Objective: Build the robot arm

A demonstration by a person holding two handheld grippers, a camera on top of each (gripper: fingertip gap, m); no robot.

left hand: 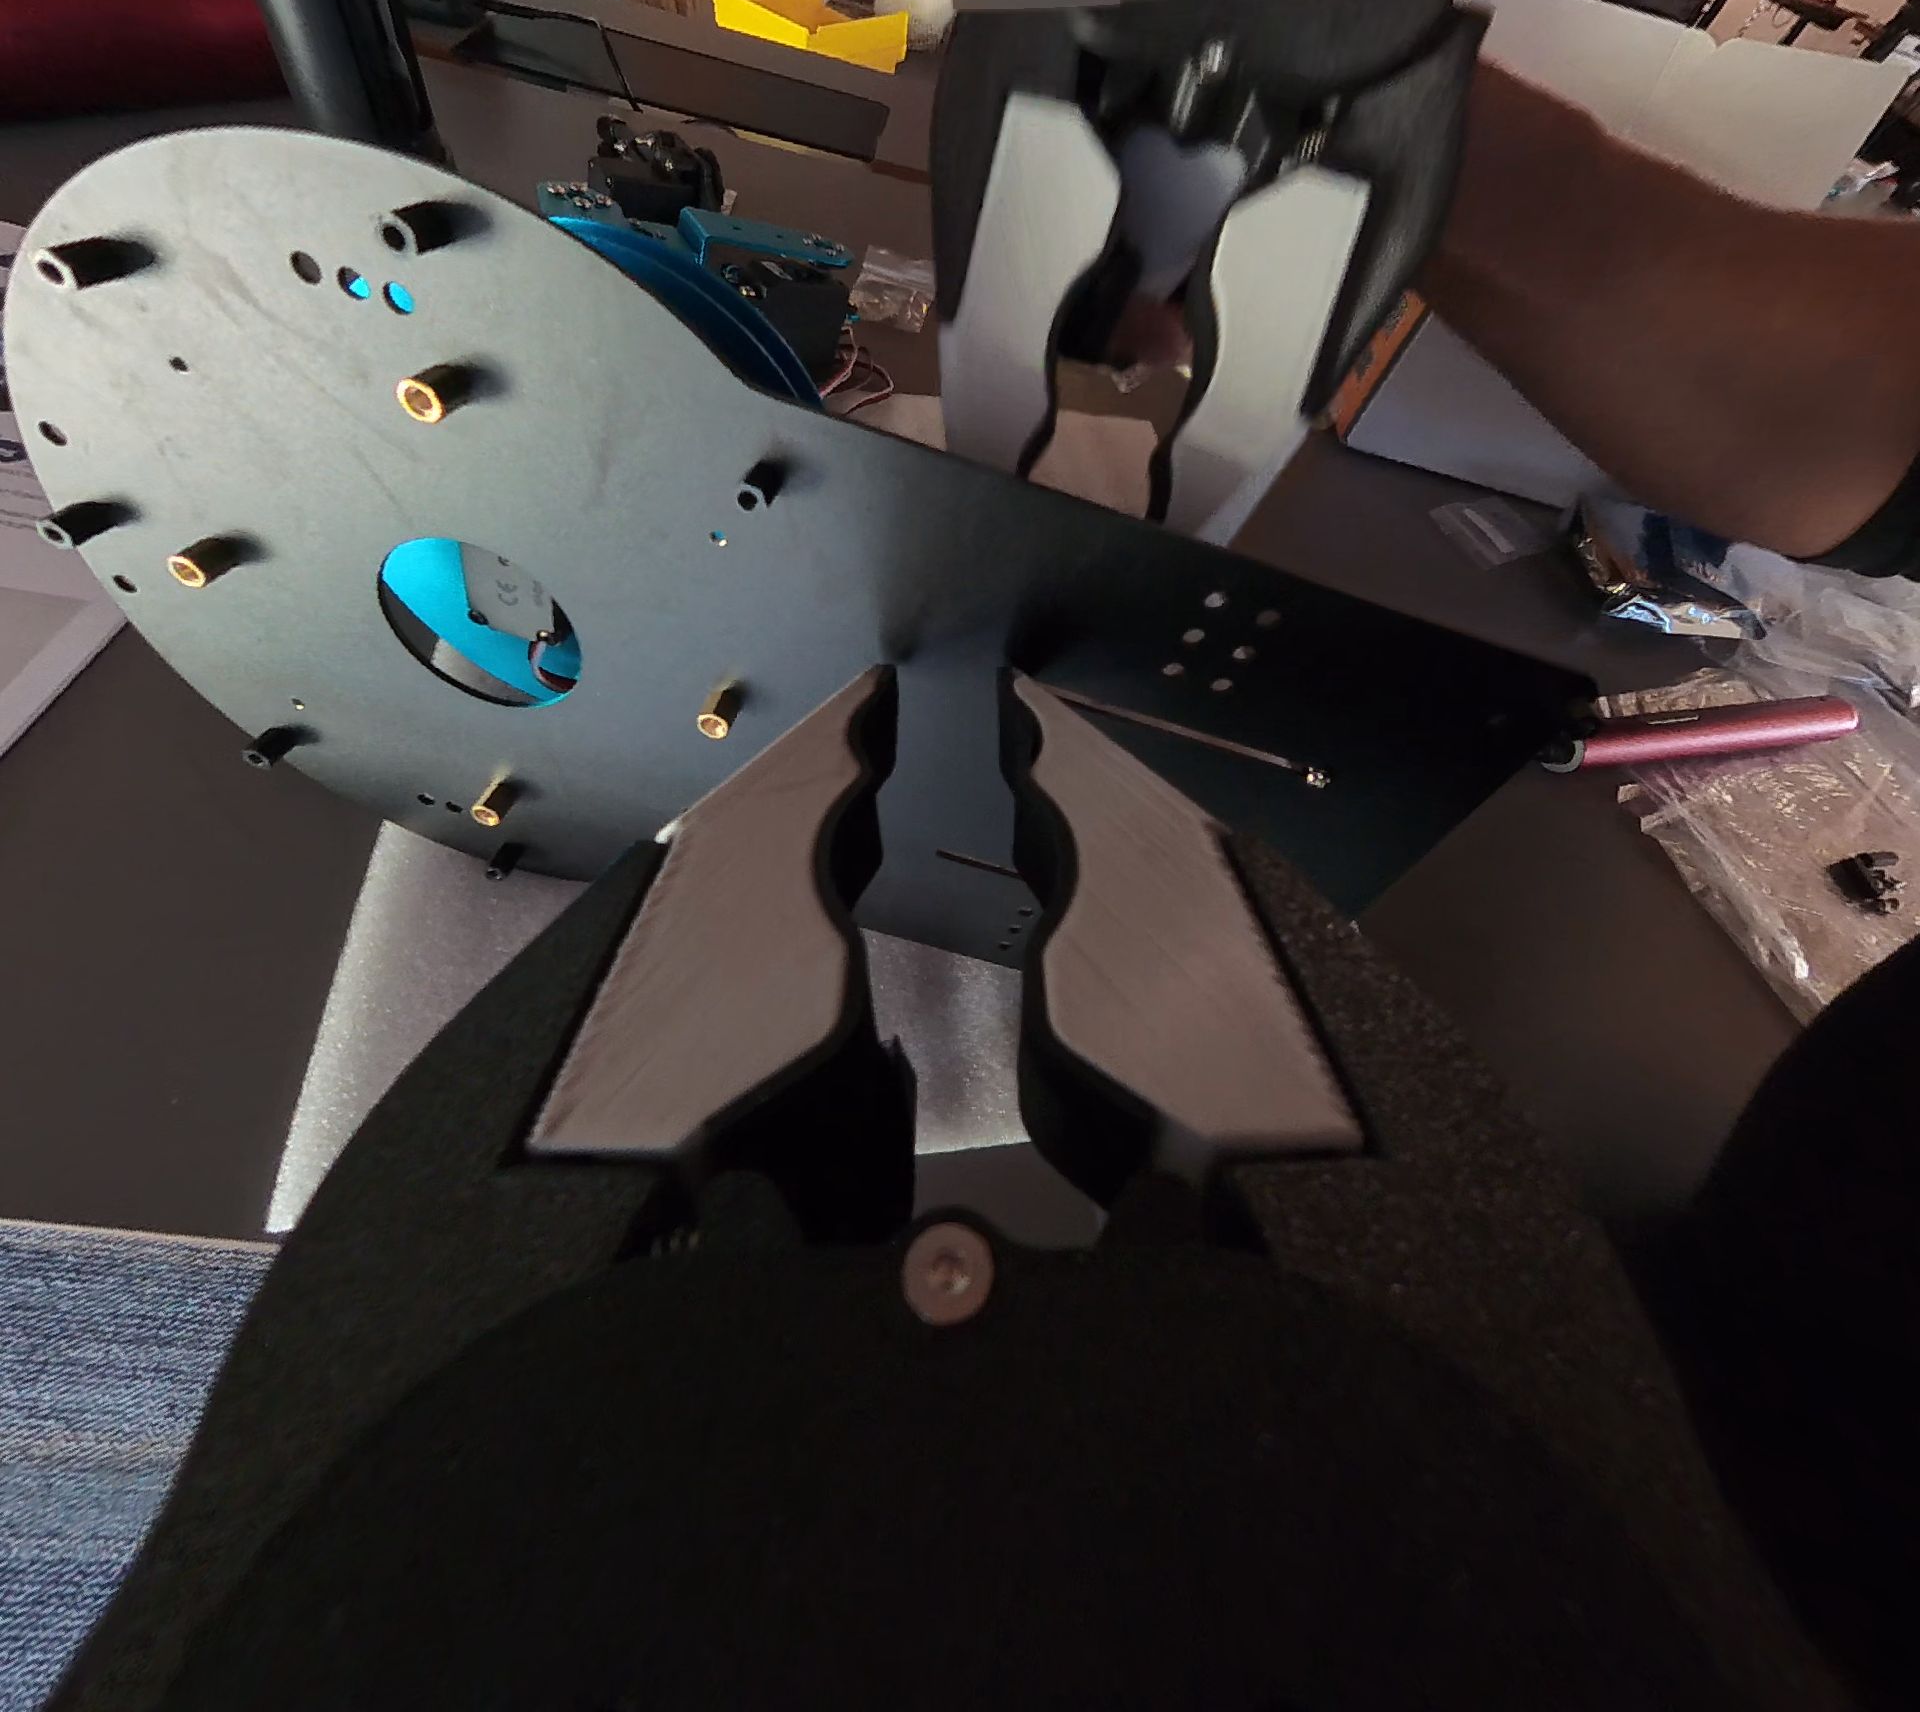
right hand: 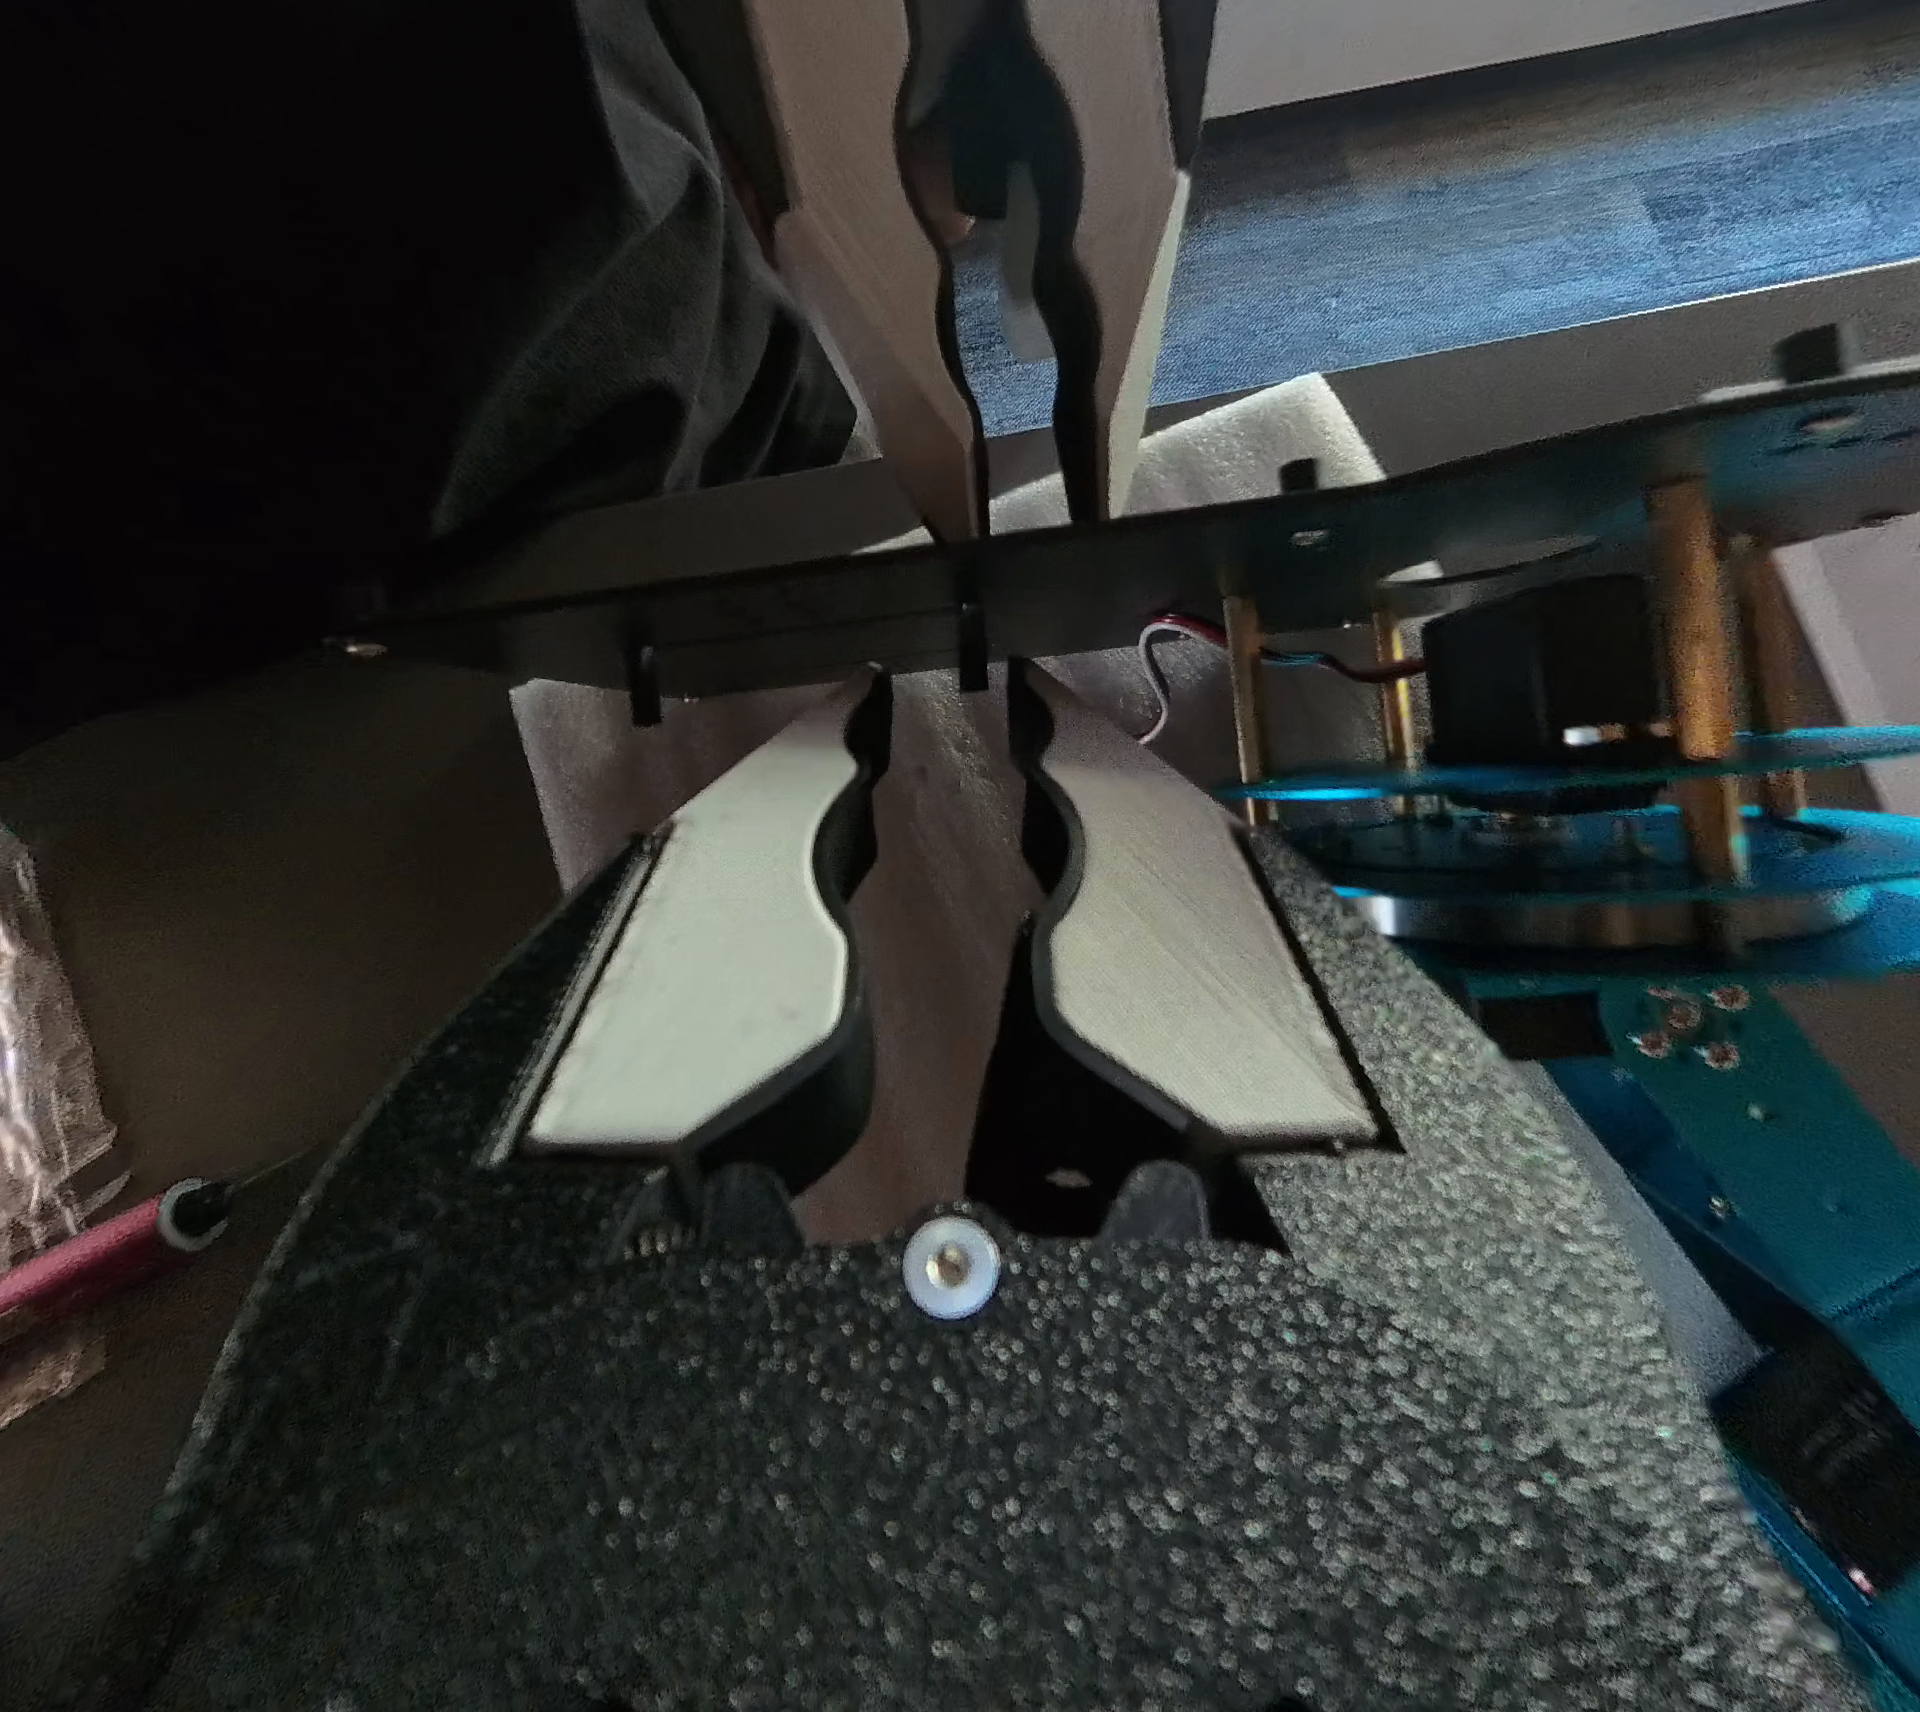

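A matte black metal plate (left hand: pixel 623 519), round at one end and studded with brass standoffs (left hand: pixel 421 398), tilts above white foam (left hand: pixel 436 956) on the surface, both claws, left (left hand: pixel 948 686) and right (right hand: pixel 948 675), released at its edges; only the right wrist view shows blue discs (right hand: pixel 1558 789) beneath.

Right tongs (left hand: pixel 1101 478) show motion-blurred beyond the black plate (left hand: pixel 1039 540); the red-handled tool (left hand: pixel 1725 727) runs partly hidden behind the plate's corner.

Both grippers (left hand: pixel 948 675) (right hand: pixel 948 675) slightly parted.
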